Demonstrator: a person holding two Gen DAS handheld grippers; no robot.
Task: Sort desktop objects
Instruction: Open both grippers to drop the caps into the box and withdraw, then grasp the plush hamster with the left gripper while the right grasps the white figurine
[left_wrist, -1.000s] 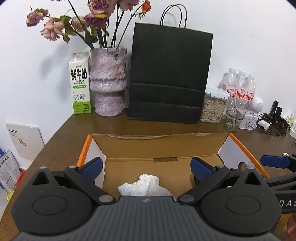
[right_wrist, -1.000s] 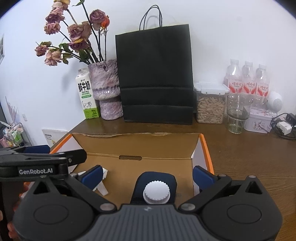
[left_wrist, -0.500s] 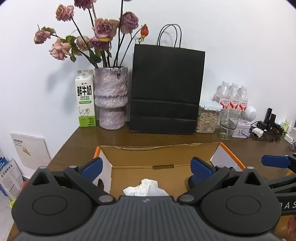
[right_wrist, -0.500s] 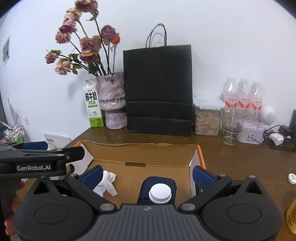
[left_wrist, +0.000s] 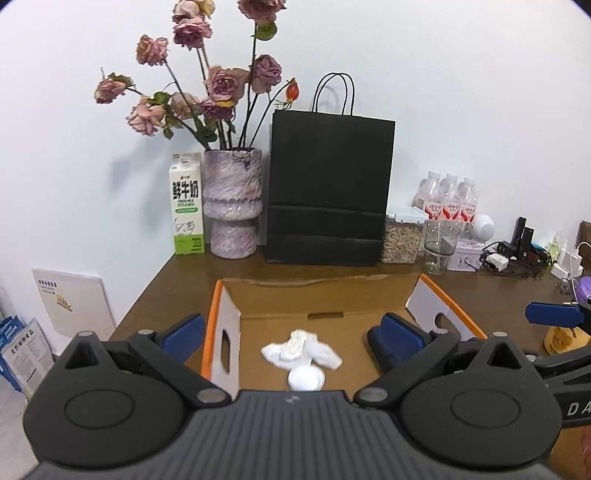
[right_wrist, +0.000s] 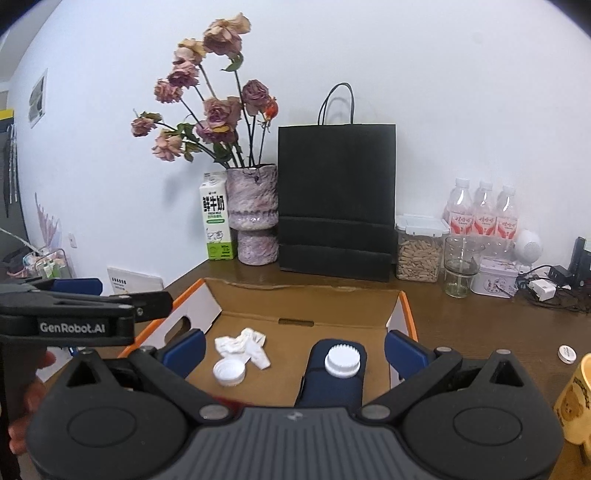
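An open cardboard box (left_wrist: 321, 282) with orange edges sits on the brown table. Inside lie a crumpled white tissue (left_wrist: 299, 349) and a loose white cap (left_wrist: 306, 378). The right wrist view shows the same box (right_wrist: 295, 286), tissue (right_wrist: 242, 345) and cap (right_wrist: 229, 372), plus a dark blue container with a white screw cap (right_wrist: 336, 373) on the box's right side. My left gripper (left_wrist: 290, 332) hangs open and empty above the box's near-left part. My right gripper (right_wrist: 293, 349) is open and empty too, above the near edge, with the blue container below it.
At the back stand a milk carton (left_wrist: 187, 206), a vase of dried roses (left_wrist: 232, 206), a black paper bag (left_wrist: 328, 188), a seed jar (left_wrist: 402, 236), a glass (left_wrist: 437, 247) and bottles. A yellow mug (right_wrist: 574, 402) and a small white lid (right_wrist: 567, 353) lie right of the box.
Both grippers have drawn back and up from the box, so more of the table and wall shows. The loose white cap has come into view. Both stay open.
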